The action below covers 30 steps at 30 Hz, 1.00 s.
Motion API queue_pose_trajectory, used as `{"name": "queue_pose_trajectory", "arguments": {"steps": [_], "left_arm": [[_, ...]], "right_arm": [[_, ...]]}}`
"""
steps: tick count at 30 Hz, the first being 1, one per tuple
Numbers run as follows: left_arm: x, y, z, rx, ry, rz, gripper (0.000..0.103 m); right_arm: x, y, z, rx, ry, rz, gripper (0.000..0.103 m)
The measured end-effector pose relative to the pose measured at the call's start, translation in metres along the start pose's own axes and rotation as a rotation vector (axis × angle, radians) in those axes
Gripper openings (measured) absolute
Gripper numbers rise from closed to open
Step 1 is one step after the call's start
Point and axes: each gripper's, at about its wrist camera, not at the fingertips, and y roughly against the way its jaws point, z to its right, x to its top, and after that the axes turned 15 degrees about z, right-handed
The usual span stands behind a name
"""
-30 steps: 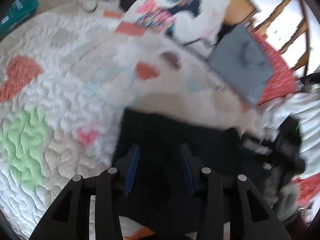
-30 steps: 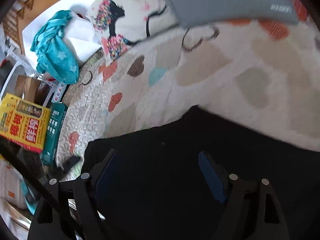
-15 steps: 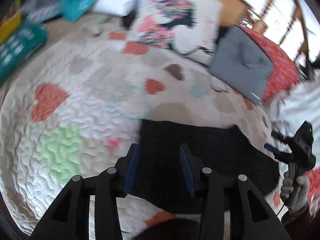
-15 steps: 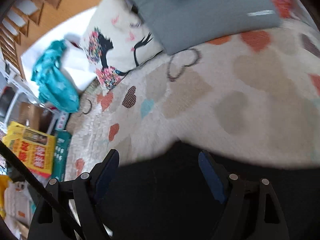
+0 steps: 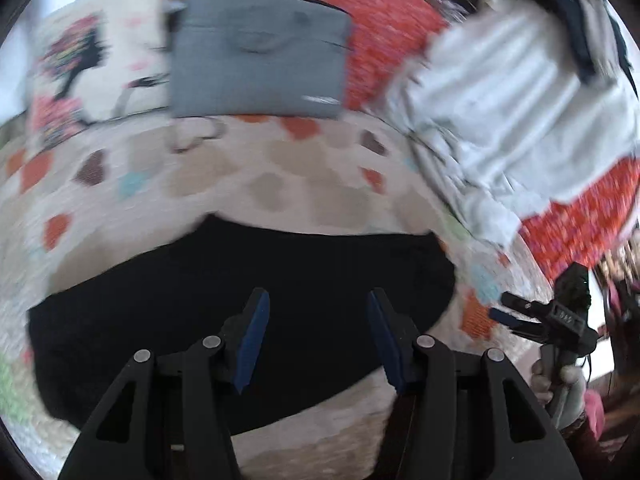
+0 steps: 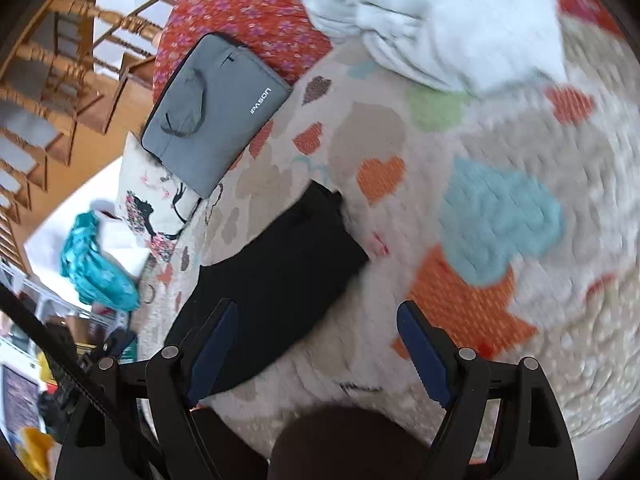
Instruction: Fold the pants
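A: While the black pants (image 5: 240,312) lie folded flat on the heart-patterned quilt (image 5: 280,184), what holds anything?
B: Nothing; the grey laptop bag (image 6: 212,112) is zipped, contents unseen.
A: The jaws?
B: Left gripper (image 5: 316,332) is opening above the pants, gripping nothing; right gripper (image 6: 316,356) gapes wide, empty.
A: Differences between views?
B: Only the right wrist shows a teal cloth (image 6: 96,264).

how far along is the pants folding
Done: the black pants lie as a compact folded rectangle on the heart quilt. In hand: nothing; the left gripper is opening with nothing between its pads, and the right gripper is open and empty. Left: perhaps only a final tidy.
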Motion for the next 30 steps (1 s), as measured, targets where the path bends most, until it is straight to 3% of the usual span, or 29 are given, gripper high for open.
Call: {"name": "queue_pose_trajectory", "arguments": {"steps": [5, 11, 22, 28, 29, 30], "left_arm": [[-0.002, -0.054, 0.055, -0.062, -0.076, -0.094, 0.05], [0.007, -0.139, 0.103, -0.127, -0.138, -0.233, 0.05], [0.001, -0.271, 0.158, -0.202, -0.319, -0.407, 0.05], [-0.015, -0.294, 0.171, -0.225, -0.433, -0.448, 0.05], [-0.014, -0.293, 0.171, -0.243, -0.427, -0.449, 0.034], [-0.014, -0.291, 0.17, -0.272, -0.41, -0.457, 0.006]], "right_arm": [[-0.02, -0.013, -0.003, 0.097, 0.008, -0.043, 0.086], [-0.032, -0.048, -0.006, 0.131, 0.045, -0.105, 0.086], [-0.025, -0.094, -0.022, 0.089, 0.188, -0.036, 0.087], [-0.021, -0.108, -0.024, 0.075, 0.205, 0.018, 0.087], [-0.021, -0.109, -0.025, 0.074, 0.205, 0.019, 0.087], [-0.02, -0.111, -0.026, 0.081, 0.203, 0.016, 0.082]]}}
